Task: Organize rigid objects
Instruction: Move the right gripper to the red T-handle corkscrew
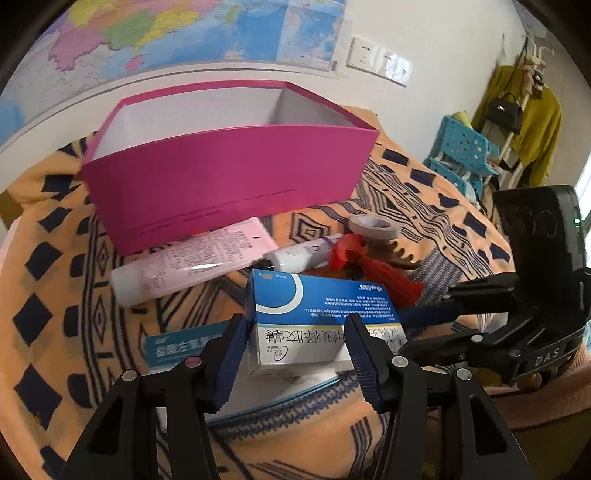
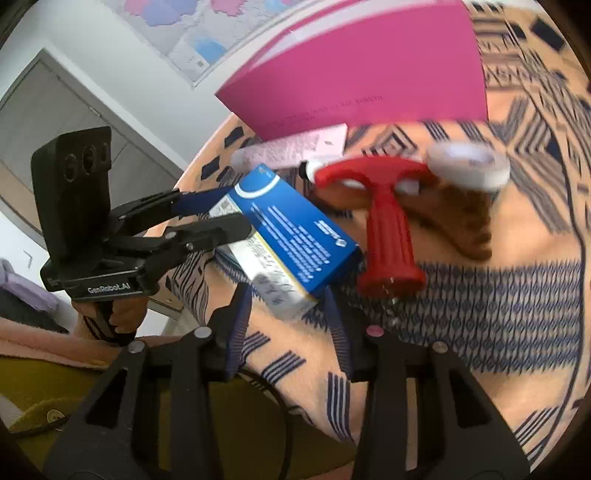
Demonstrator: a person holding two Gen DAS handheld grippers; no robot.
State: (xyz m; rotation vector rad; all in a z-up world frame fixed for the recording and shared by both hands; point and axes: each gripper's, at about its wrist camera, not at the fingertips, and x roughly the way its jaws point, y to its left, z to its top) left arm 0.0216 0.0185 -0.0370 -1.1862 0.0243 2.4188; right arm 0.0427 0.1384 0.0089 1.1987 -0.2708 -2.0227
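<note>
Left gripper (image 1: 295, 343) first: its blue-padded fingers (image 1: 231, 354) sit on either side of the blue-and-white medicine box (image 1: 317, 314), hard against its short end, and from the right wrist view they look clamped on it. The right gripper (image 2: 288, 314) comes at the same medicine box from its other end; its fingers (image 2: 240, 321) stand apart, straddling the box's near corner, and whether the pads press on it I cannot tell.

Under the medicine box lies a flat teal-and-white packet (image 1: 184, 343) on the patterned orange cloth (image 1: 55, 295) over the counter.

Moving outward: just beyond the medicine box sits a red T-handled tool (image 2: 388, 229), its crossbar resting over a brown toothed comb (image 2: 465, 221). A roll of tape (image 2: 469, 166) lies at the comb's far end, touching the red crossbar. A small white tube (image 1: 306, 253) lies beside the red tool, and a bigger pink tube (image 1: 192, 262) next to that, up against the magenta box (image 1: 229, 177).

That magenta box stands open-topped toward the far edge of the counter, below the wall map (image 1: 184, 33). A hand (image 2: 125, 314) grips the left gripper's handle.
</note>
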